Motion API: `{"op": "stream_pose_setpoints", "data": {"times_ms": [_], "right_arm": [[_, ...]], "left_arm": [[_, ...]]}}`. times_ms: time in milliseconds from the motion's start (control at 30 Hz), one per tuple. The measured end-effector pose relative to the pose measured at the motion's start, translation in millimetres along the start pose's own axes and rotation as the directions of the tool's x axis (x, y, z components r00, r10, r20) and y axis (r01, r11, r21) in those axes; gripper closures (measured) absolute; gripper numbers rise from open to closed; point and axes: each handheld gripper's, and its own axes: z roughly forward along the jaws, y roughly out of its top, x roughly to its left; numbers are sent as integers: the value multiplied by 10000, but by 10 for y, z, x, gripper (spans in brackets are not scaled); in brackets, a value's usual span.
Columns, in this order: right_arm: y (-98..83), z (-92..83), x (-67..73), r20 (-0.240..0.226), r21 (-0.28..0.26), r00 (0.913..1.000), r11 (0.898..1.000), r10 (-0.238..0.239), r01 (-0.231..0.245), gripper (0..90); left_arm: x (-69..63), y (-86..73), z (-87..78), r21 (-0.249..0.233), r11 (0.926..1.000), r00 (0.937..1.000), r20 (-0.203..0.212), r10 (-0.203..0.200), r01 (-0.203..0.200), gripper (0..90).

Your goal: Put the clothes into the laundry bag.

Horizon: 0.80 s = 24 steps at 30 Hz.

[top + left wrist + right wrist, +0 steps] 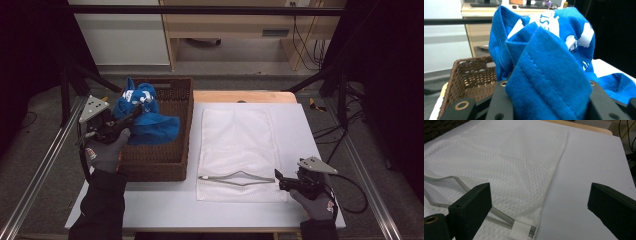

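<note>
Left gripper [131, 116] clamping blue printed cotton shirt [544, 75] above brown wicker basket [170, 162] — right gripper [278, 179] resting wide open, empty, beside white mesh laundry bag [235, 145]

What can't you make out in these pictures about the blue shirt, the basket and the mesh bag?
- Blue shirt: the white print is folded and cut short in the left gripper view, so it can't be read; too small in the high view.
- Wicker basket: the shirt covers part of its inside in the high view, so anything beneath it is hidden.
- White mesh laundry bag: whether it holds anything can't be told; its near edge is cut off in the right gripper view.
</note>
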Motion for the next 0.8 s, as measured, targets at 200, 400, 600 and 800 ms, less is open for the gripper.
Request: {"op": "stream_pose_setpoints", "data": {"times_ms": [200, 400, 600, 800], "right_arm": [[9, -27, 1, -45, -31, 9998, 9998, -206, 206, 21], [14, -43, 1, 88, -86, 9999, 9999, -123, 124, 35], [19, -71, -20, 138, -237, 9999, 9997, -39, 42, 44], [16, -83, -33, 105, -204, 9999, 9998, 59, -57, 55]], "left_arm": [[-258, 128, -37, -129, 9995, 9982, 525, 295, -289, 626], [-516, 193, 2, -190, 9977, 9931, 969, 665, -649, 626], [-763, 224, 128, -132, 9966, 9868, 1391, 829, -819, 625], [-1024, 229, 298, -31, 9954, 9781, 1856, 944, -955, 626]]}}
